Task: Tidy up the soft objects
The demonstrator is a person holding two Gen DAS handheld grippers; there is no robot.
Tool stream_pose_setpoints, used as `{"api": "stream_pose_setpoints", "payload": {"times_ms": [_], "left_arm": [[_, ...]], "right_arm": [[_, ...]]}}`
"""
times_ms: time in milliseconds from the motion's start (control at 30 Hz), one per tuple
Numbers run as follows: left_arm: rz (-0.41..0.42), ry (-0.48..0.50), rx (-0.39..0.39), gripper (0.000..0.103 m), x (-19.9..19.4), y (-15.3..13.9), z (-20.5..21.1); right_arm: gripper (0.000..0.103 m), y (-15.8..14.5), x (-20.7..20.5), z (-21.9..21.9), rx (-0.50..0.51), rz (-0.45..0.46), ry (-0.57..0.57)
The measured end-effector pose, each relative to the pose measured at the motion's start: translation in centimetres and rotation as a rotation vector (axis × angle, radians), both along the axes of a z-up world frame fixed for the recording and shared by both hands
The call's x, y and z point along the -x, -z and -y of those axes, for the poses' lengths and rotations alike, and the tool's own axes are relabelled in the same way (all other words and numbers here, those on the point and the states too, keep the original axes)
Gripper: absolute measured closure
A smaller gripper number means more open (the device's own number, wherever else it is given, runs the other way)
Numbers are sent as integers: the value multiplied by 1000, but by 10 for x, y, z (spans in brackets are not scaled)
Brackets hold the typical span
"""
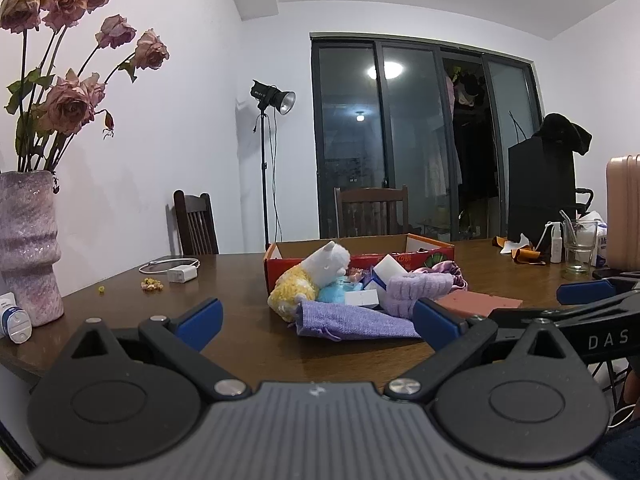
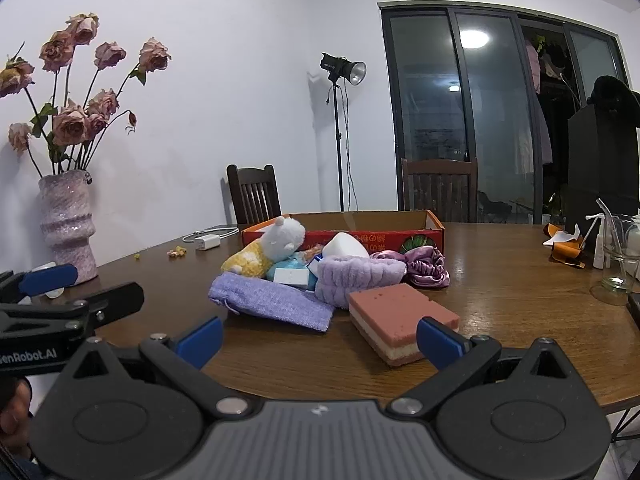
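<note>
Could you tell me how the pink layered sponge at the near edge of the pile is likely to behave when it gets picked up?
The pink layered sponge has a pitted, porous top, so it probably compresses under a squeeze and is light. It lies flat as a thick block, so it should keep its shape rather than droop, and is unlikely to roll.

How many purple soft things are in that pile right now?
3: a flat pouch at the front, a fluffy headband behind it, a satin bonnet at the right. More may be buried.

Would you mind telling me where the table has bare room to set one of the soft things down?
Bare wood lies between the vase and the purple pouch, and right of the pink sponge toward the glass. Before the red box it is crowded.
</note>
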State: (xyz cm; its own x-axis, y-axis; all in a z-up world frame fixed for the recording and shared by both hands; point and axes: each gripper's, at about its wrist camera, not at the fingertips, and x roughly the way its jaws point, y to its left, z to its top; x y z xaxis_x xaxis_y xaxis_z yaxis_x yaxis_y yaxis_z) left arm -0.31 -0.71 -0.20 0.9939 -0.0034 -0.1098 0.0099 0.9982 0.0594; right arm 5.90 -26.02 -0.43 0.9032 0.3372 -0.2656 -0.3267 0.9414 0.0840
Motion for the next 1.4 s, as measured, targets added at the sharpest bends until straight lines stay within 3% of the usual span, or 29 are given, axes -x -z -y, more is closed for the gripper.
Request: {"api": "stream_pose_setpoints", "payload": {"times_ms": [1400], "left_arm": [[-22,6,13,0,-2,2,-2]], "right_arm": [[0,0,4,1,23,18,34]]}}
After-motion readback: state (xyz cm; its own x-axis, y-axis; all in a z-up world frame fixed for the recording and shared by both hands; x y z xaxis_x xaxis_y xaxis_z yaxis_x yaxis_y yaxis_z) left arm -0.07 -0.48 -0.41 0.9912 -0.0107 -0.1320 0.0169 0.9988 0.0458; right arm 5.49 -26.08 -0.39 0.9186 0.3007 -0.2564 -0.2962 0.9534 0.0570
